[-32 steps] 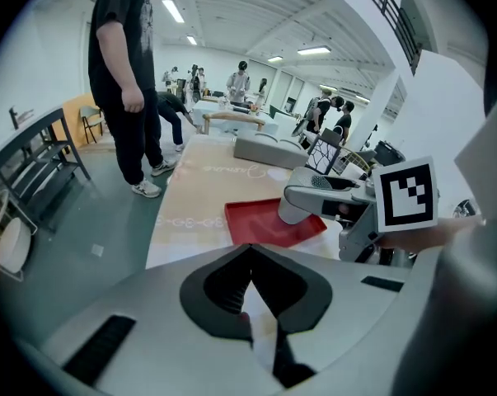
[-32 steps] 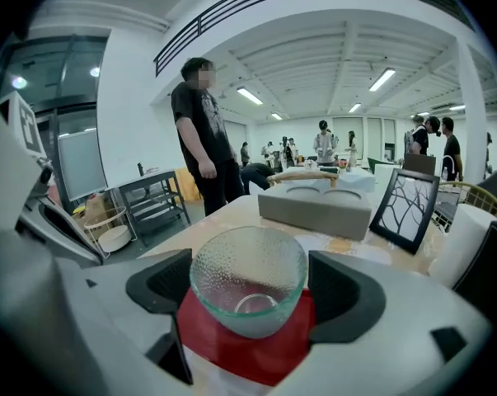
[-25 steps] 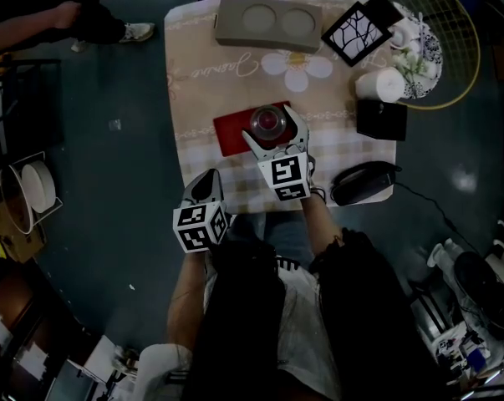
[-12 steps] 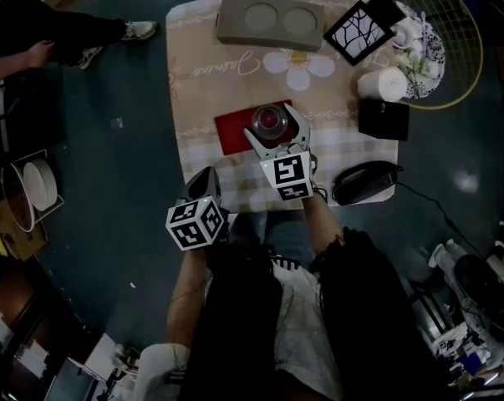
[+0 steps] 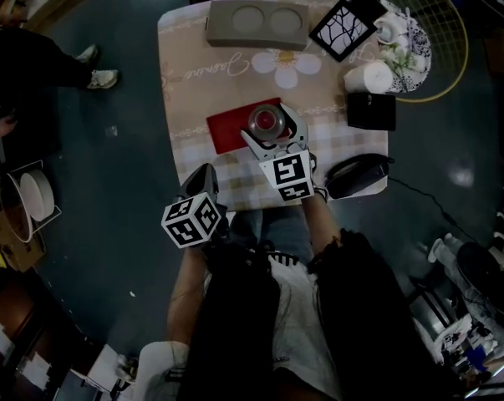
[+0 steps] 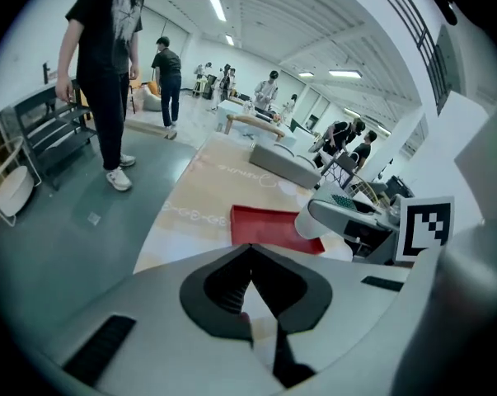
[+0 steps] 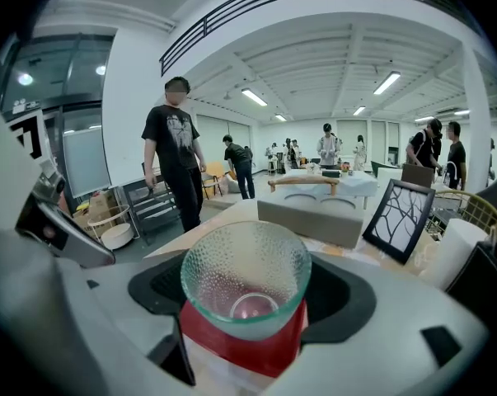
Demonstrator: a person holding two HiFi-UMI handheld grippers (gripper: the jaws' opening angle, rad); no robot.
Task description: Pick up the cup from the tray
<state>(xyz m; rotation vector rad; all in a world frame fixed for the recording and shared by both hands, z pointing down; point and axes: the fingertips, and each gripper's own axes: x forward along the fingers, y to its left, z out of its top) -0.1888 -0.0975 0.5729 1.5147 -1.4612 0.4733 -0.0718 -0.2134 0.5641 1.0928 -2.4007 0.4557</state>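
- The right gripper (image 7: 246, 295) has its fingers clenched on both sides of the glass cup (image 7: 244, 275), under the flared rim, likely so it cannot slip down.
- The cup sits over the red tray (image 5: 225, 132) mid-bench (image 5: 193, 73); whether it has lifted off is unclear.
- The left gripper (image 6: 250, 285), fingers pressed together on nothing, hangs off the bench's near edge, seemingly out of the way.

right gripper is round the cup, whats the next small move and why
Probably a short, straight lift. In the right gripper view, the right gripper has its jaws pressed against both sides of the glass cup, and the red tray lies directly beneath it. A small vertical rise should clear the tray without tipping the cup.
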